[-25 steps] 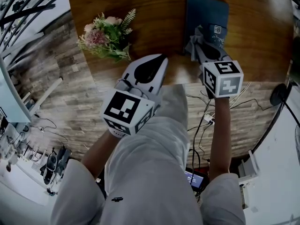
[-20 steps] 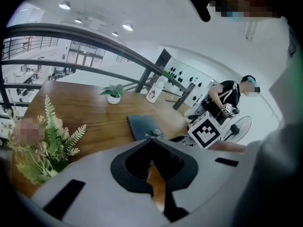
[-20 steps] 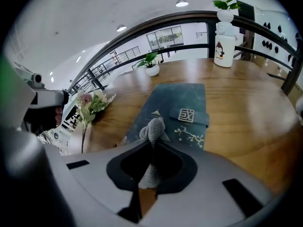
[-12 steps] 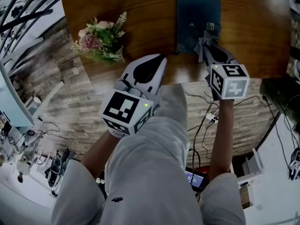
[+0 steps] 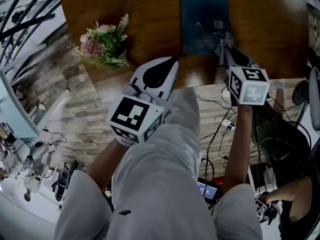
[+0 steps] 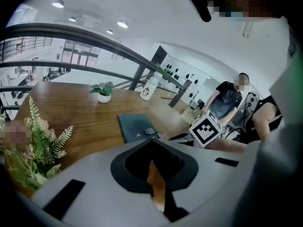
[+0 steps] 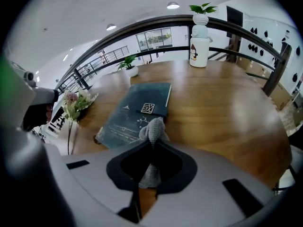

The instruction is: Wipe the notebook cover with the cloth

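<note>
A dark blue notebook point(image 5: 204, 21) lies flat on the round wooden table point(image 5: 140, 14). It also shows in the right gripper view as the notebook point(image 7: 137, 109) and in the left gripper view as the notebook point(image 6: 136, 126). My right gripper point(image 5: 223, 50) is shut on a small grey cloth point(image 5: 225, 41), which hangs at the notebook's near right corner. That cloth point(image 7: 152, 126) sticks out between the closed jaws of the right gripper point(image 7: 152, 142). My left gripper point(image 5: 173, 61) hovers at the table's near edge, left of the notebook, shut with nothing held; its tips point(image 6: 151, 139) meet.
A bunch of artificial flowers point(image 5: 102, 43) lies on the table's left side. A white bottle point(image 7: 200, 38) and a small potted plant point(image 7: 130, 66) stand at the far rim by the railing. A seated person point(image 5: 290, 184) and cables on the floor are at the right.
My right gripper has slid the cloth rightwards over the notebook's near end to its right corner. The left gripper has stayed put.
</note>
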